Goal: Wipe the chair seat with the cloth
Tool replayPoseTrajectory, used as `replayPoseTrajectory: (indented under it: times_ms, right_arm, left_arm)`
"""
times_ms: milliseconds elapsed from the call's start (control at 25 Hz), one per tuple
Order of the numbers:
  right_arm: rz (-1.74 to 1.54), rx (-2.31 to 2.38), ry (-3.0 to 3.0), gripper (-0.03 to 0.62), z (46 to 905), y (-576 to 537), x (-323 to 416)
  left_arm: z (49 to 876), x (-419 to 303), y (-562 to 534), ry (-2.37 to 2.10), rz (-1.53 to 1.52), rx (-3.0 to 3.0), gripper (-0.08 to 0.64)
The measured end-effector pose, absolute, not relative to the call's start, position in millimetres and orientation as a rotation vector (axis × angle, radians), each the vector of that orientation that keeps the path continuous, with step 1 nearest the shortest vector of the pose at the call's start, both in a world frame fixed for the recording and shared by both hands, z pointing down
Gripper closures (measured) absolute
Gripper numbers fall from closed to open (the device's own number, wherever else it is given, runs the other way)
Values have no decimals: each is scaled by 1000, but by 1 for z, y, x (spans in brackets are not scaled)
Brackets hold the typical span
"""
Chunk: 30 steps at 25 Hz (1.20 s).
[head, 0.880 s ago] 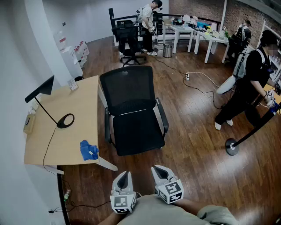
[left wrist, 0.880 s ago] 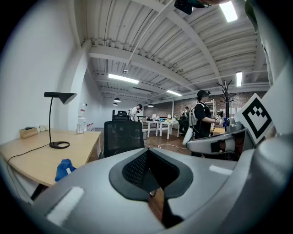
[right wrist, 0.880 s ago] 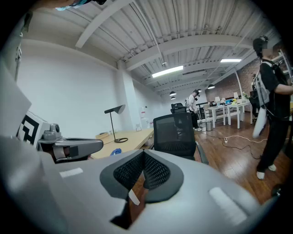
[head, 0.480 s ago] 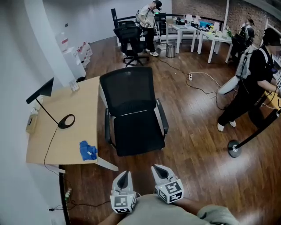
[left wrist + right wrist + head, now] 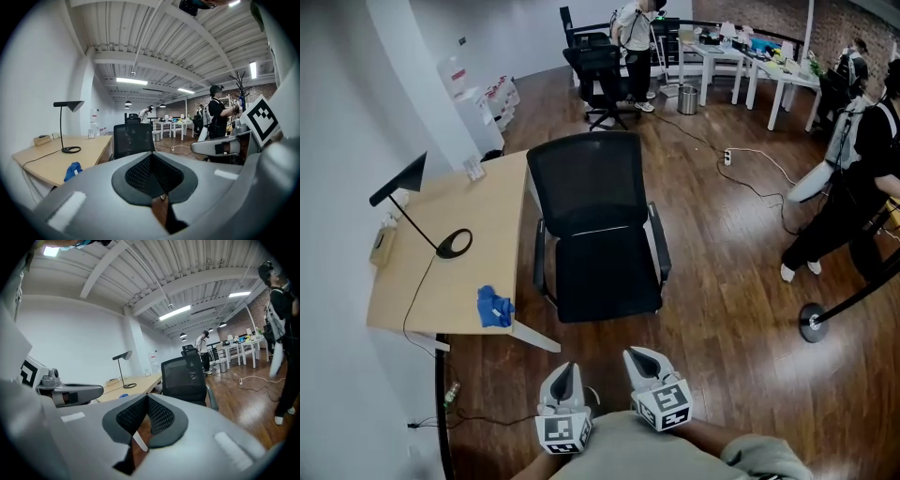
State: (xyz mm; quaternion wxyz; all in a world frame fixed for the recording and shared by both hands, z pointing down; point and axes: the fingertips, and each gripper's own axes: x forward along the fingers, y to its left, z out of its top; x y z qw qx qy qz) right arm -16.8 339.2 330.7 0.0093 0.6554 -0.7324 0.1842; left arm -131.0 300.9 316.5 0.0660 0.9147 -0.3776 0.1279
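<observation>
A black office chair stands in front of me beside a wooden desk; its seat is bare. A crumpled blue cloth lies on the desk's near corner and also shows low at the left in the left gripper view as the cloth. My left gripper and right gripper are held close to my body at the bottom of the head view, well short of the chair. Both have their jaws shut with nothing between them.
A black desk lamp with its cord stands on the desk. A white pillar rises at the left. A stanchion base sits on the wood floor at the right. People stand further back by white tables and another black chair.
The head view has shifted: chair, desk and cloth now sit slightly further right and lower in the picture. Both grippers stay in the same place, shut.
</observation>
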Motion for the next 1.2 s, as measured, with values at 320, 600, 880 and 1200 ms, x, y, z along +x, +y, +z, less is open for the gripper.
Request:
replayPoseTrajectory:
  times_ms: [320,600,880,1200]
  right_arm:
    - [576,2008,-2300,592,338,325,-26]
    - [565,2010,-2235,592,343,293,-34]
    - [517,1925,-2217,592,343,209,-69]
    - [435,1651,-2296,537,354,81,-160]
  left_arm:
    - [322,-141,287,-1185,364,2717,555]
    - [332,-146,252,-1124,327,2716,555]
    - [341,-185,171,-1163,286,2666,555]
    - [353,-267,67,-1316,249,2564,555]
